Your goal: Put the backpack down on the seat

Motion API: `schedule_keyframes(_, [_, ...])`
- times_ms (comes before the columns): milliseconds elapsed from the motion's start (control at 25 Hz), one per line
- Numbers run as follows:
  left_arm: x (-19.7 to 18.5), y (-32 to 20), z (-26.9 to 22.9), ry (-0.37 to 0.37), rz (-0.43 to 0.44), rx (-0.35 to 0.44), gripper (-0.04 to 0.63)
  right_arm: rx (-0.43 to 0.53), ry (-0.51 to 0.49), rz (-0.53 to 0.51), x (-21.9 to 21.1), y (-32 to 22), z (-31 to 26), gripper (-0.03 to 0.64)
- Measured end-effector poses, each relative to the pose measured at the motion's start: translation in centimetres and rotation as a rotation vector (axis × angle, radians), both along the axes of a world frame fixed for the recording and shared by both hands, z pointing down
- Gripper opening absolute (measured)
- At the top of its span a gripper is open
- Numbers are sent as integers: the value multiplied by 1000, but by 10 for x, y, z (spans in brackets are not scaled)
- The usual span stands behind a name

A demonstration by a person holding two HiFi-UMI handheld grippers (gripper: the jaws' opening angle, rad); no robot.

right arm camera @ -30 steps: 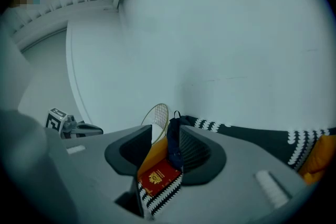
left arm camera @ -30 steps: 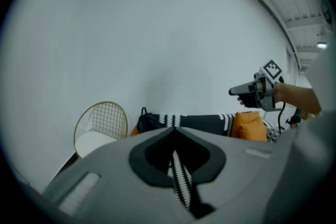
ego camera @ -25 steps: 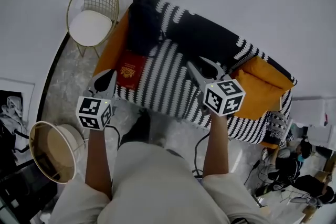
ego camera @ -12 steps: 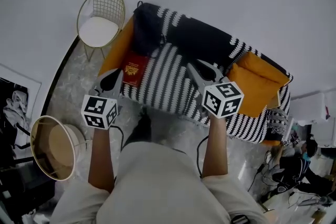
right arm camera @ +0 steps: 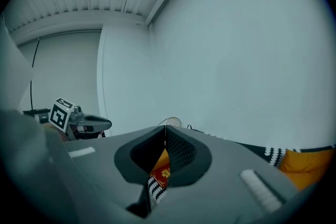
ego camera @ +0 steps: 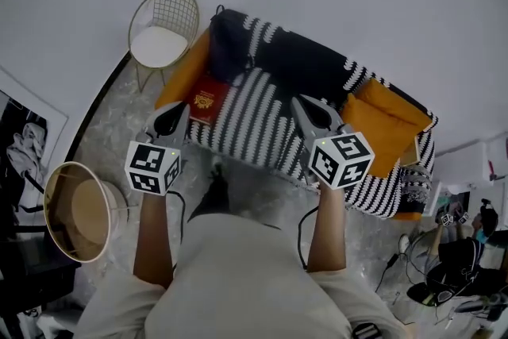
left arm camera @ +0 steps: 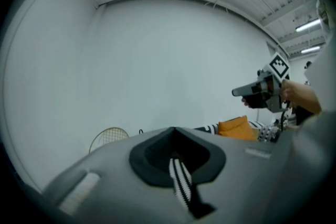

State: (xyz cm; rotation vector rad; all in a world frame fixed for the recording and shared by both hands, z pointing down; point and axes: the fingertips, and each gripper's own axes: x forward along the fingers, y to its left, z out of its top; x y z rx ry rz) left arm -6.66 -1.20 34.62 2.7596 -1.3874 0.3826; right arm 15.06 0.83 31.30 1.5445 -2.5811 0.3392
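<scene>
Seemingly final step: dark backpack (ego camera: 230, 44) already sits on striped sofa seat (ego camera: 262, 123), ahead of left gripper (ego camera: 176, 112) and apart from it. Red booklet (ego camera: 205, 98) lies between them. Left gripper jaws pressed together, empty. Right gripper (ego camera: 306, 104) jaws likewise pressed together, pinching nothing; backpack well off to its left. Next move likely calls only for checking backpack rests stable, both grippers kept clear.
</scene>
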Motion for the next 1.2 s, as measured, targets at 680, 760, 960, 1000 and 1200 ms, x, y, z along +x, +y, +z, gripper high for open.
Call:
schedule_keyframes(680, [5, 82, -51, -11, 58, 119, 2, 108, 100, -70, -38, 84, -43, 5])
schedule_keyframes(760, [5, 87, -56, -8, 63, 127, 2, 115, 99, -70, -39, 90, -44, 5])
schedule_keyframes(960, [8, 97, -69, 8, 76, 145, 2, 118, 95, -64, -39, 98, -45, 5])
schedule_keyframes(1000, [8, 97, -70, 9, 77, 147, 2, 117, 95, -64, -39, 98, -44, 5])
schedule_keyframes(1200, [13, 100, -72, 25, 95, 140, 2, 110, 90, -64, -39, 98, -42, 5])
